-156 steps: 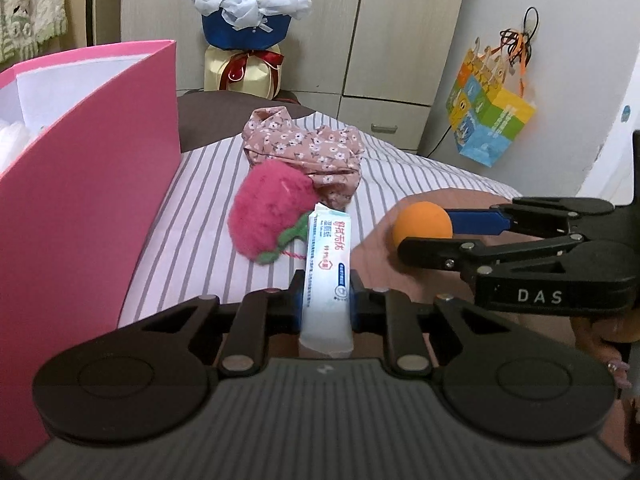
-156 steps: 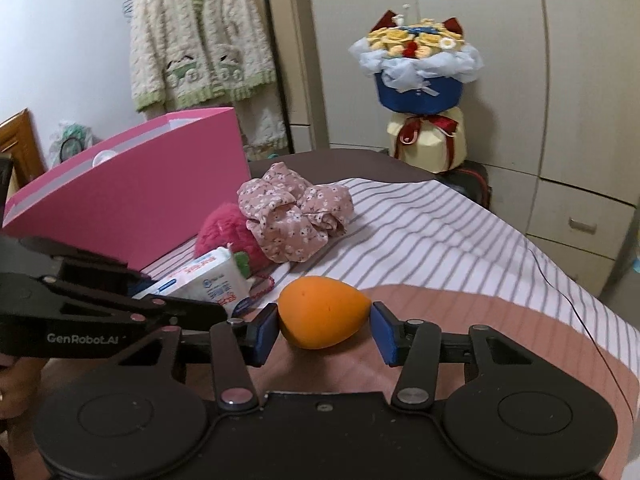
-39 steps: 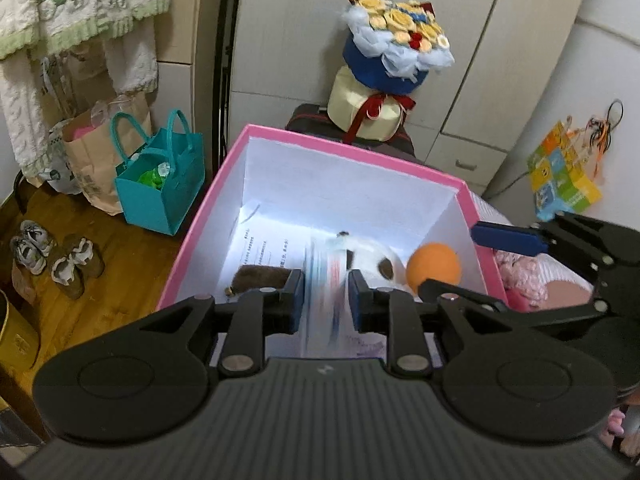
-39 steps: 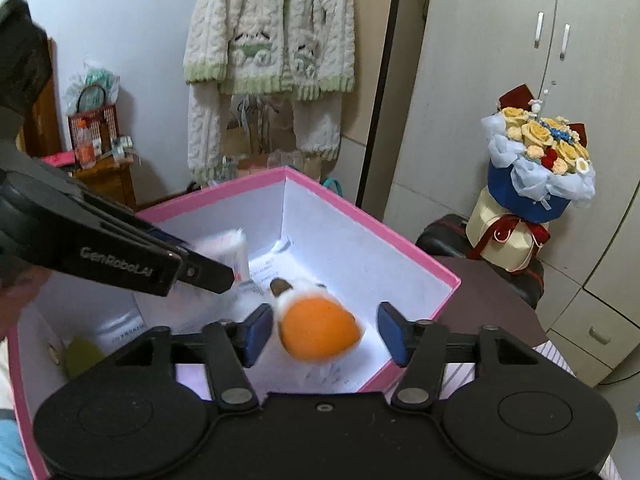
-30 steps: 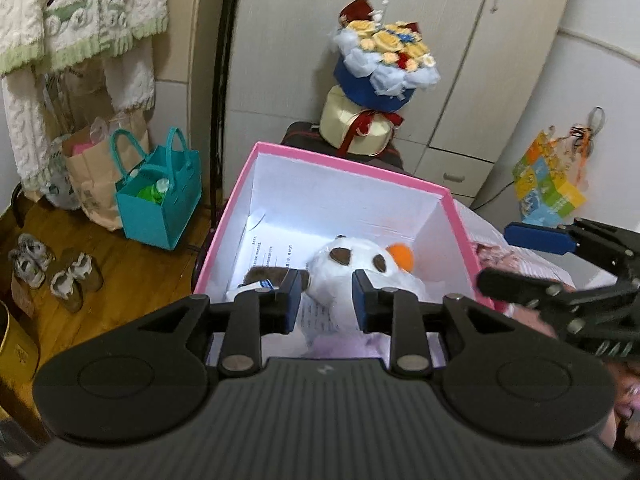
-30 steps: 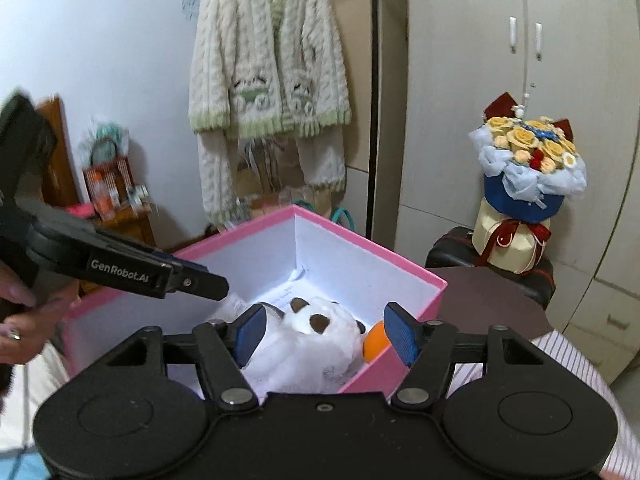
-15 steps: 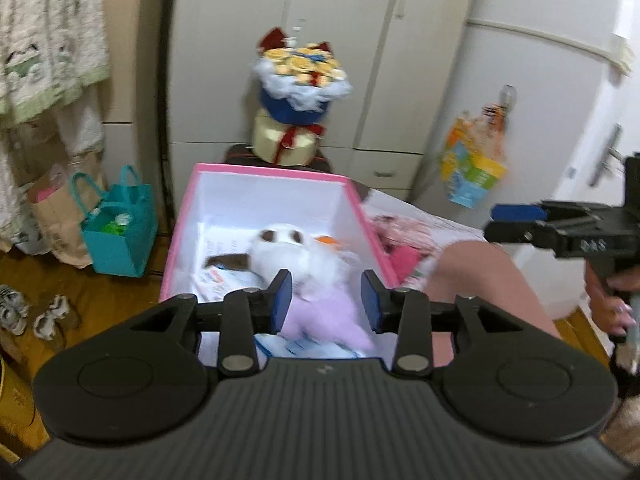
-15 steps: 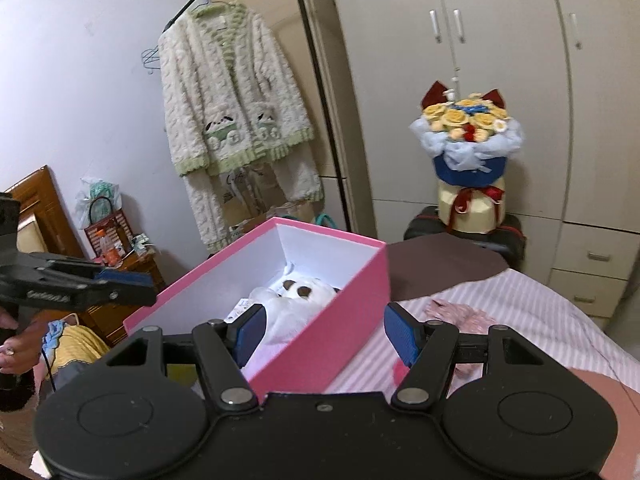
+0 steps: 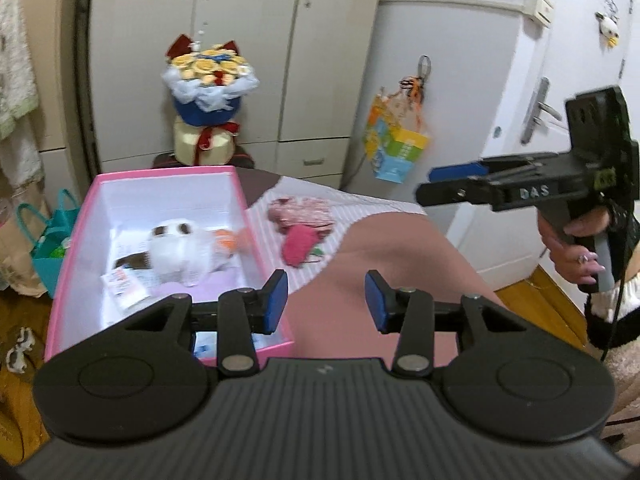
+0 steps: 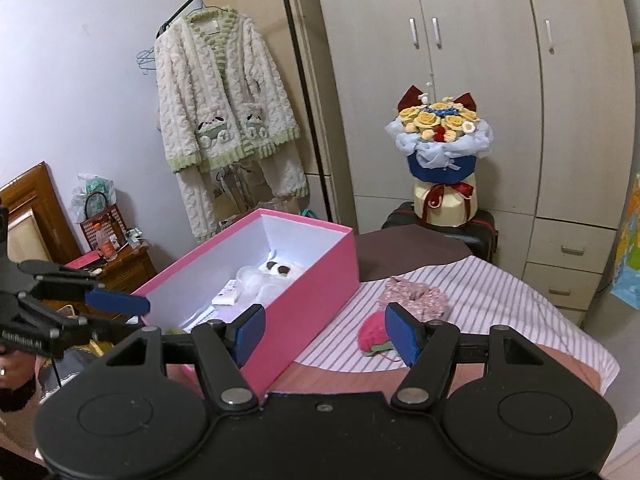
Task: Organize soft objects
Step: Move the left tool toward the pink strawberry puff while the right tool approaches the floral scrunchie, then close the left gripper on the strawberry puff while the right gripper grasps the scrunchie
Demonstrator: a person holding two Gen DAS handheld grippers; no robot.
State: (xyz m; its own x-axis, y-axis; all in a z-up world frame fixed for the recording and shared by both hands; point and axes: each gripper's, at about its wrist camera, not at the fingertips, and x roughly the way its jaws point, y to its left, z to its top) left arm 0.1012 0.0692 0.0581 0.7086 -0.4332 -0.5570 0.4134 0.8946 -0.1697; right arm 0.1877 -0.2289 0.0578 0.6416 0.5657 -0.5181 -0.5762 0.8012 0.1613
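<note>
The pink box (image 9: pixel 240 196) stands open at the bed's left edge. Inside it lie a white plush toy (image 9: pixel 180 248), an orange ball (image 9: pixel 228 240) and a tissue pack (image 9: pixel 124 284). A floral scrunchie (image 9: pixel 304 212) and a pink plush strawberry (image 9: pixel 300 244) lie on the striped sheet right of the box. My left gripper (image 9: pixel 326 300) hovers over the bed near the box's front corner, its jaws opening with nothing between them. My right gripper (image 10: pixel 326 332) is open and empty, above the box wall (image 10: pixel 320 280) and the strawberry (image 10: pixel 374 332).
A flower bouquet (image 10: pixel 440 148) sits on a dark suitcase (image 10: pixel 484 228) before the wardrobe. A knitted cardigan (image 10: pixel 224 108) hangs at the left. A teal bag (image 9: pixel 48 248) stands on the floor. A colourful paper bag (image 9: pixel 396 148) hangs near the white door.
The tissue pack and the orange ball have left the grippers and now lie in the box. Both grippers have pulled back from the box toward the bed, and the left jaws have widened.
</note>
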